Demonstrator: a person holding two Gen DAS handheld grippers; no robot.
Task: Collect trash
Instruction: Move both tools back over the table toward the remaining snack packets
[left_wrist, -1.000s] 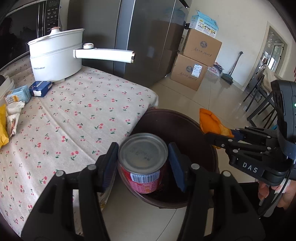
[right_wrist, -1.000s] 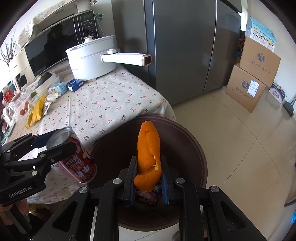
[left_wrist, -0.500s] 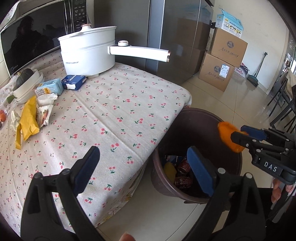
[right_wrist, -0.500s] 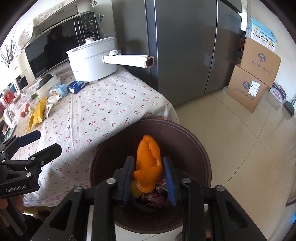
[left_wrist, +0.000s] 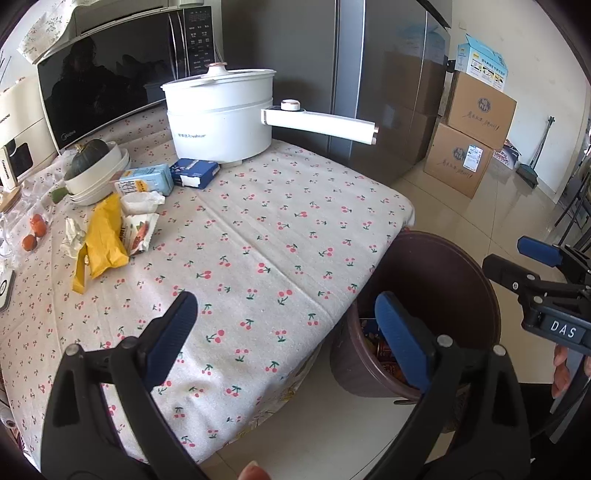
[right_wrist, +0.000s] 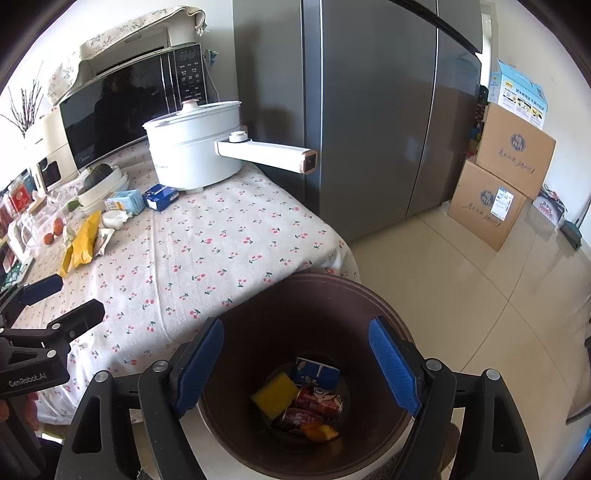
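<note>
- right gripper (right_wrist: 295, 363) over the round dark-brown plastic bin (right_wrist: 384, 306); jaws opening, nothing between them.
- left gripper (left_wrist: 284, 332) at the table edge; jaws opening, empty too.
- only the right view shows the bin floor: orange peel (right_wrist: 320, 432), red cans (right_wrist: 319, 400), yellow sponge (right_wrist: 275, 395).
- step judged: drop done; next, reach for the yellow wrapper (left_wrist: 101, 240) and crumpled packets (left_wrist: 138, 229) on the cherry-print tablecloth (left_wrist: 258, 240).

Orange peel (right_wrist: 319, 432) — in brown bin (right_wrist: 376, 306), beside cans (right_wrist: 319, 400).
</note>
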